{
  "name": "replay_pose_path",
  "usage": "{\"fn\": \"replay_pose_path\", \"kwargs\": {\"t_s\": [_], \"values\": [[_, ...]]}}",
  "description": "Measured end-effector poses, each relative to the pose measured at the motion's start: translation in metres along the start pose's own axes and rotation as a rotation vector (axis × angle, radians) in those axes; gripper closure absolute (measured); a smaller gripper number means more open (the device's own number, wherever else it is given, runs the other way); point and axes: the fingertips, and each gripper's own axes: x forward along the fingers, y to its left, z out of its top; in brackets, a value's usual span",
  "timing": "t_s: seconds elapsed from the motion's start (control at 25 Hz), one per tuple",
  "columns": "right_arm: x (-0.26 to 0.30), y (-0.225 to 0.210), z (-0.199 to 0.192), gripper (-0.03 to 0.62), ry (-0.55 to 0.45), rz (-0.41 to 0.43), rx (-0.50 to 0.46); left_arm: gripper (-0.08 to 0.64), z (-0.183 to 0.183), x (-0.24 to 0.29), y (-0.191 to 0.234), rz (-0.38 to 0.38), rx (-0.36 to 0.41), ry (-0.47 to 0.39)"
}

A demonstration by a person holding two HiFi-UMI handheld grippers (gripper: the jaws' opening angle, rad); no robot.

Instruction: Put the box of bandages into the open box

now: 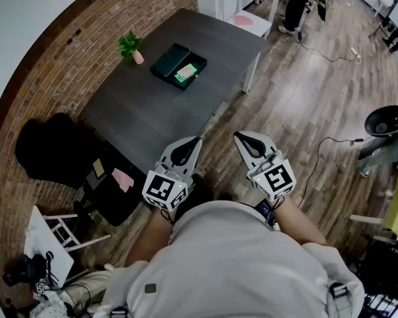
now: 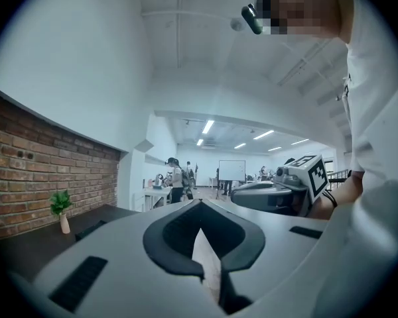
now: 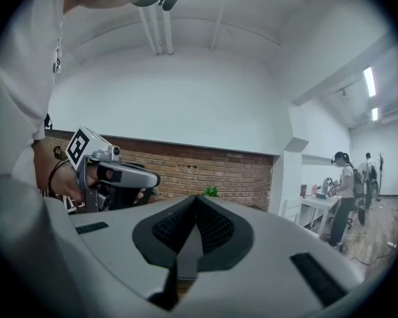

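Grey jaws pressed tight together, with nothing between them, are the first worry. Both the left gripper (image 1: pixel 196 140) and the right gripper (image 1: pixel 239 136) are held level close in front of the person, well short of the things on the dark worktop (image 1: pixel 139 121). If either reaches the box of bandages (image 1: pixel 186 73) without spreading first, it would likely shove the little green-and-white carton along the smooth top rather than take it. A push like that could send it off the far edge, or into the small potted plant (image 1: pixel 130 46) standing near it on the brick-wall side, and that pot looks light enough to tip. As for containers, the open box (image 1: pixel 166 58) is a flat dark green case lying towards the far end of the worktop. The box of bandages sits at its right-hand end, touching it or on it. It is too small from here to say whether it already lies inside a compartment or only rests on a lid. I can make out nothing else in the case.
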Motion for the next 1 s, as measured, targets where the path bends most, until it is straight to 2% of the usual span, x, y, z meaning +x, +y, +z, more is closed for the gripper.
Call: {"fn": "replay_pose_path", "kwargs": {"t_s": [0.52, 1.0], "values": [[-0.035, 0.004, 0.007, 0.572, -0.017, -0.018, 0.008, 0.543, 0.015, -0.002, -0.036, -0.038, -0.009, -0.040], [-0.035, 0.002, 0.013, 0.571, -0.026, -0.015, 0.013, 0.543, 0.017, 0.000, -0.038, -0.046, -0.003, -0.041]]}}
